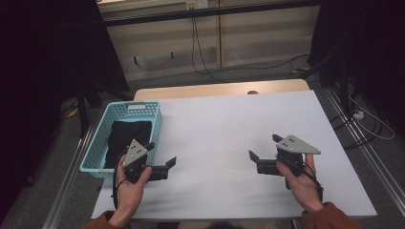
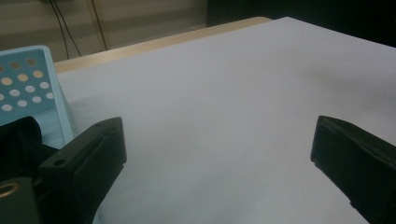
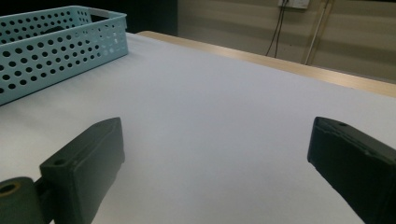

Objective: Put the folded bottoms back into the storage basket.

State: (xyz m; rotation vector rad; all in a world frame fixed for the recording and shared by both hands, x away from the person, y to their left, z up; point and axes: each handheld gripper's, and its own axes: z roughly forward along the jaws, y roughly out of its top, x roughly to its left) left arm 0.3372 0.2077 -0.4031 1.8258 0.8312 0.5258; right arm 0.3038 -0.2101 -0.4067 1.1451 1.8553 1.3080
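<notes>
Dark cloth (image 1: 128, 138) bunched inside the pale blue basket (image 1: 155, 119), at about nine o'clock on the table (image 1: 224, 124), filling most of the basket floor. Cannot tell from above how deep the bundle sits or whether any corner hooks through the holes in the wall.

Left gripper (image 1: 162, 160) just beside the basket's near right corner, jaws wide apart and holding nothing, pointing toward three o'clock, away from the cloth. Right gripper (image 1: 265, 151) well apart at about four o'clock, jaws likewise spread and empty, aimed toward nine o'clock.

Likely trouble from here: swinging the left gripper round toward the cloth and clipping the rim, so shoving the light basket off the nine o'clock edge, where it already overhangs. Pinching only the top fold could lift a trailing loop that snags the perforated wall and drags the basket along. Closing too low risks jamming a jaw in the basket floor.
</notes>
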